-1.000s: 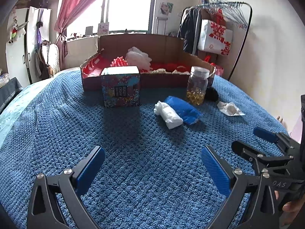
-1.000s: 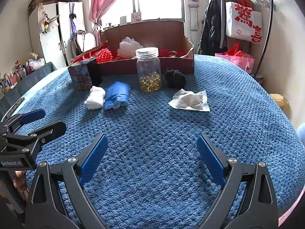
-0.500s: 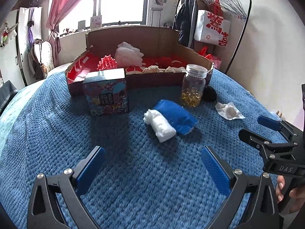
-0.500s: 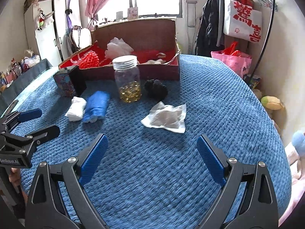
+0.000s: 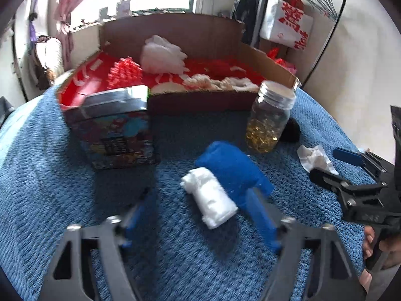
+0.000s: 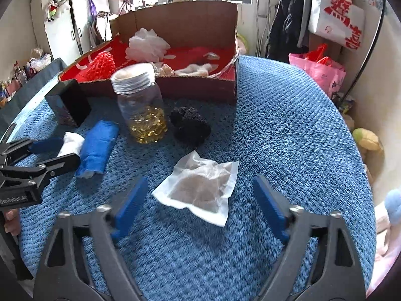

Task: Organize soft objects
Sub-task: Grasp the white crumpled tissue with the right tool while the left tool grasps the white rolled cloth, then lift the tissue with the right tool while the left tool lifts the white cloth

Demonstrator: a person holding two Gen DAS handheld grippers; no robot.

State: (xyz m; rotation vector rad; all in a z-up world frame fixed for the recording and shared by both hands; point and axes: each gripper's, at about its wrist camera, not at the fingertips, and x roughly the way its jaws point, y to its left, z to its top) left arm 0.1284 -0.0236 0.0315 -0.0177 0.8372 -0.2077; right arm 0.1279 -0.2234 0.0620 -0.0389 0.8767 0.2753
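On the blue bed cover lie a white rolled cloth (image 5: 210, 198) and a blue rolled cloth (image 5: 233, 168) side by side. My left gripper (image 5: 198, 215) is open, its fingers on either side of the white roll's near end. In the right wrist view a flat white pouch (image 6: 200, 188) lies just ahead of my open right gripper (image 6: 200, 203). A black fuzzy ball (image 6: 190, 125) sits beyond it. The blue roll (image 6: 97, 145) and white roll (image 6: 71, 143) also show there, by the left gripper (image 6: 50, 153).
An open cardboard box (image 5: 200, 100) with a red lining holds a white mesh puff (image 5: 163, 55), a red spiky ball (image 5: 125, 75) and scraps. A glass jar (image 5: 268, 118) of yellow capsules and a patterned tin (image 5: 115, 130) stand before it. The bed edge drops at right.
Both grippers have moved forward. The left one has closed in on the white and blue rolls; the right one has swung right and closed in on the white pouch.
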